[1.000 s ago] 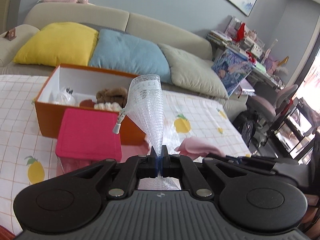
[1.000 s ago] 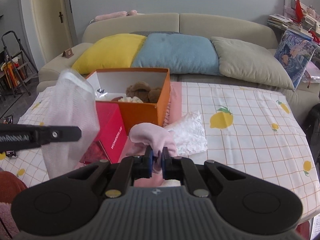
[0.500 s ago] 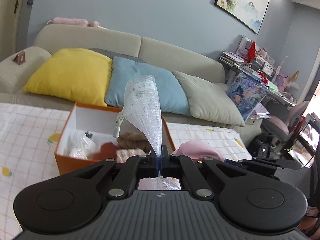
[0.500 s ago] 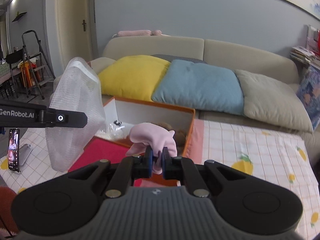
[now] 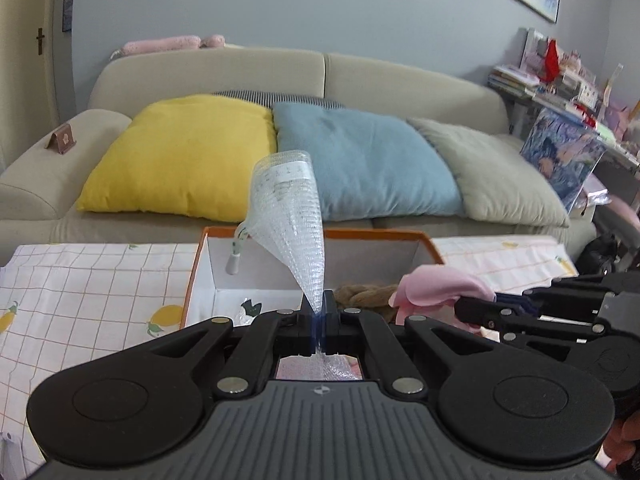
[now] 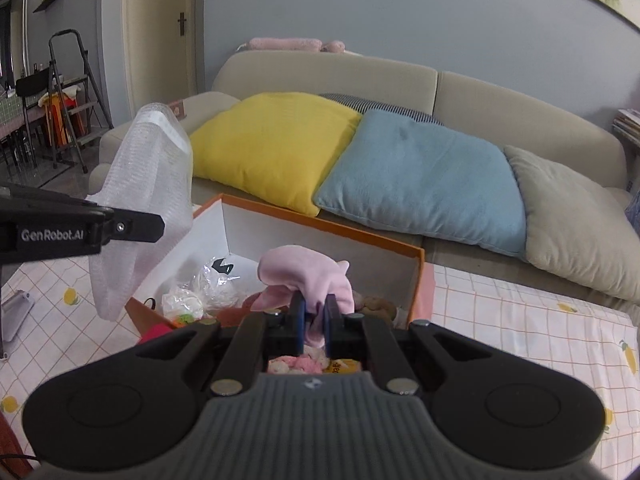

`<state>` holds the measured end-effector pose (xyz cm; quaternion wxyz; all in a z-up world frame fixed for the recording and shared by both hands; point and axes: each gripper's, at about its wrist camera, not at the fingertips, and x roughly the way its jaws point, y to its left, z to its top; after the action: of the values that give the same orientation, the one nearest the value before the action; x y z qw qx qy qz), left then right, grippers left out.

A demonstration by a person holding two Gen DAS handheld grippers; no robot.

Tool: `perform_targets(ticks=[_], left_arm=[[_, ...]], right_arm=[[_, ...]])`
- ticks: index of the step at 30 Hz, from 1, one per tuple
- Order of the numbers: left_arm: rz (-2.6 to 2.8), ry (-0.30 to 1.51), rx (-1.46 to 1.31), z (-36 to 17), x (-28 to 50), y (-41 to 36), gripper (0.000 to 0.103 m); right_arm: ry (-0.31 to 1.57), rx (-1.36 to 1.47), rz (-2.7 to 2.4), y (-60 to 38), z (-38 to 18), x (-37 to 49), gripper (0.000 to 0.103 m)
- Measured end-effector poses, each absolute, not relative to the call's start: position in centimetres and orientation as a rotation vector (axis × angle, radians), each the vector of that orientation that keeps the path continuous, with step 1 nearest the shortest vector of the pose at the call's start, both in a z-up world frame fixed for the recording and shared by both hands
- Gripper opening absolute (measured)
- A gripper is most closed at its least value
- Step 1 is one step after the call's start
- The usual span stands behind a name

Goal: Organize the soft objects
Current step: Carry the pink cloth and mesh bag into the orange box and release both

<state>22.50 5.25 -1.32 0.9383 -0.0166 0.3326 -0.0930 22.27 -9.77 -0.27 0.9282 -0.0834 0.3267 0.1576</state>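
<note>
My left gripper (image 5: 319, 312) is shut on a white mesh bag (image 5: 292, 216) that stands up from the jaws; it also shows in the right wrist view (image 6: 148, 204), hanging from the left gripper's finger. My right gripper (image 6: 314, 316) is shut on a pink soft cloth (image 6: 306, 276), also seen in the left wrist view (image 5: 438, 286). Both are held above an open orange box (image 6: 418, 264) with white walls (image 5: 272, 264). The box holds a plastic-wrapped item (image 6: 204, 292), a brown plush (image 5: 366, 294) and other soft things.
The box stands on a white fruit-print cloth (image 6: 520, 332) in front of a beige sofa (image 5: 360, 76) with yellow (image 5: 180, 156), blue (image 5: 360, 160) and grey (image 5: 500, 176) cushions. A cluttered desk (image 5: 560, 88) is at the right. A stepladder (image 6: 68, 92) stands far left.
Both grippers have risen and moved toward the sofa with their loads; the orange box now lies right under them and the red box has dropped out of view.
</note>
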Motion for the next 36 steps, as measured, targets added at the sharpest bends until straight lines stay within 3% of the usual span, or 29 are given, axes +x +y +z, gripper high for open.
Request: perform_targets(ticks=[18,22,24,26,27,32,36], left_arm=[[-0.181,0.9,0.055,-8.3,26.4,6.0,0.005],[-0.175,0.9,0.024,-8.2,26.2,6.1,0.02],[-0.169,0.886,0.009,-7.8,26.0,6.3,0.041],[-0.16,0.86,-0.002,-7.3,25.8,6.4,0.055],[-0.156,0.849,-0.008,-7.0,25.7,6.4,0.059],[-0.16,0.8,-0.06,-5.1,24.7,6.9,0.076],[-0.164,0.761,-0.065,-3.8,23.4,6.8,0.079]], right_arm=[[0.895,-0.182,0.278,-7.3,-7.4,28.9,0.008],[0.898,-0.195,0.274,-7.4,-7.4,28.5,0.013],[0.891,-0.186,0.276,-7.6,-7.3,28.4,0.02],[0.882,-0.188,0.278,-7.8,-6.9,28.1,0.027],[0.876,-0.19,0.278,-7.9,-6.7,27.9,0.035],[0.837,-0.214,0.289,-8.4,-5.3,26.4,0.044],[0.803,-0.207,0.288,-9.2,-4.0,24.8,0.054]])
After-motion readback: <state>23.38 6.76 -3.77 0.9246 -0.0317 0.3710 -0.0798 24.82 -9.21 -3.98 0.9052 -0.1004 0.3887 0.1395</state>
